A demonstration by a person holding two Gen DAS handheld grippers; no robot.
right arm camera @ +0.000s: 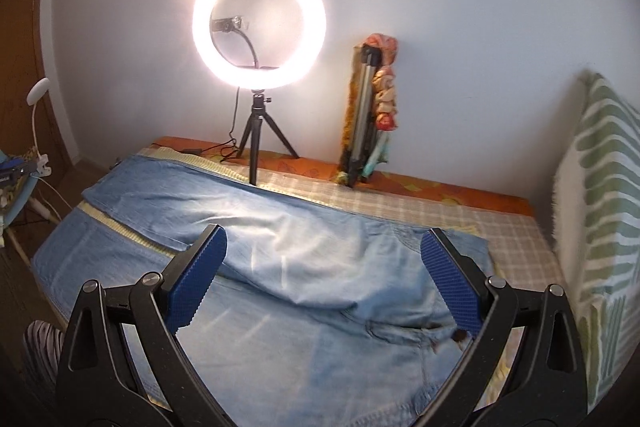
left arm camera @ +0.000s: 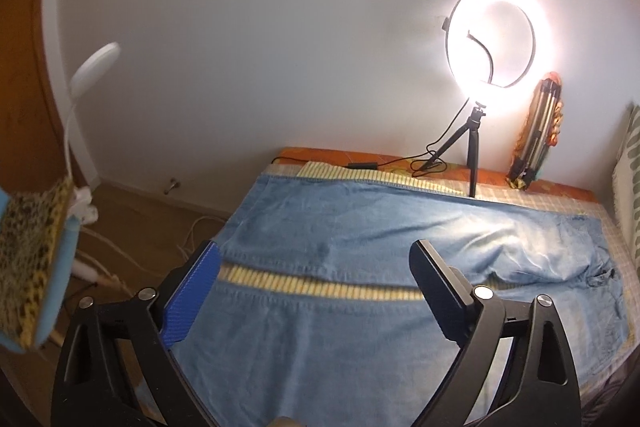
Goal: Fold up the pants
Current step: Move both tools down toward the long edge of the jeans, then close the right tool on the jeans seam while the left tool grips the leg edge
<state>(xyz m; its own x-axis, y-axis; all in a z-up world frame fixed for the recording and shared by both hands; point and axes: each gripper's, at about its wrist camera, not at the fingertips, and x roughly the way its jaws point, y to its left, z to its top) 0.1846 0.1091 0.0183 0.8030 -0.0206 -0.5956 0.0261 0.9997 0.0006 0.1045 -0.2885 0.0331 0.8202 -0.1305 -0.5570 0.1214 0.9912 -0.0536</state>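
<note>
Ring light (right arm camera: 259, 23) glowing behind pants (right arm camera: 280, 267) lying flat on bed (right arm camera: 512, 239), left hand-held gripper (left arm camera: 316, 291) and right hand-held gripper (right arm camera: 324, 275) hovering wide apart, gripping nothing

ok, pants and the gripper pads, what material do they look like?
Pants: likely light-wash denim, matte, with faded patches and stitched seams. Pads on the right gripper: blue, probably rubber or plastic, ridged grip texture.

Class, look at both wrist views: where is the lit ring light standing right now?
The ring light stands on a small tripod at the far edge of the bed, against the wall, beyond the jeans, with a folded tripod leaning to its right.
</note>
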